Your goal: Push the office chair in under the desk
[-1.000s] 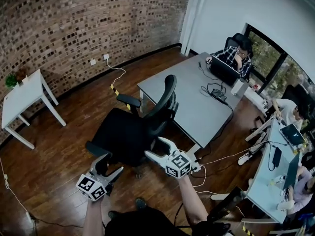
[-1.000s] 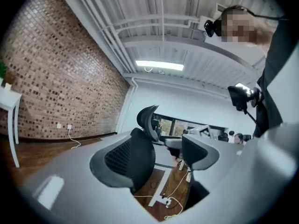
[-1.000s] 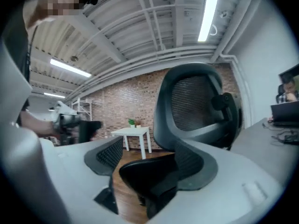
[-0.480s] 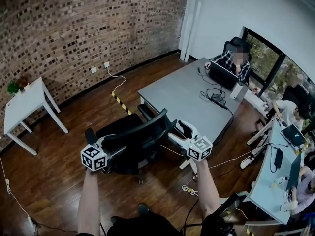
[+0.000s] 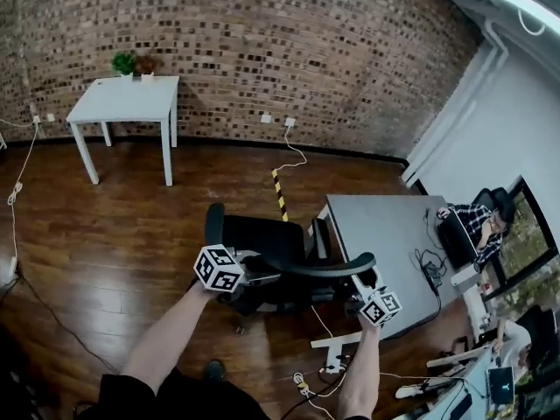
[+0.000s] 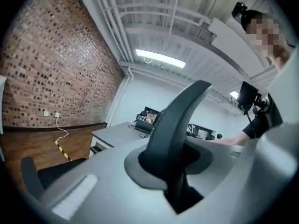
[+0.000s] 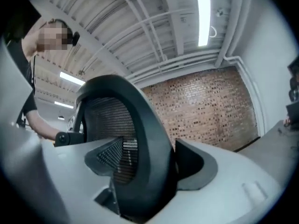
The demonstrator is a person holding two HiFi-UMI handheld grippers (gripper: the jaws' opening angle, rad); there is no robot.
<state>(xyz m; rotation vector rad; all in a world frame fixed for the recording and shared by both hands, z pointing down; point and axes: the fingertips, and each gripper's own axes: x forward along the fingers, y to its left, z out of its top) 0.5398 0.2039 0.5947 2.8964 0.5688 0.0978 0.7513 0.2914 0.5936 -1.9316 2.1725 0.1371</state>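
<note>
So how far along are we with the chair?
Done: left gripper and right gripper grip the backrest rim; their jaws have just closed further on it. In hand: the chair, held beside the desk. Left: the seat is out beside the desk, not under it, so the push in remains.

A white table [image 5: 131,88] stands against the brick wall [image 5: 262,42], with two small plants [image 5: 123,62] at its far edge. A yellow-black strip [image 5: 280,195] lies on the wood floor [image 5: 105,234] near the wall sockets [image 5: 265,118]. A person [image 5: 477,221] sits at a laptop [image 5: 455,239].
</note>
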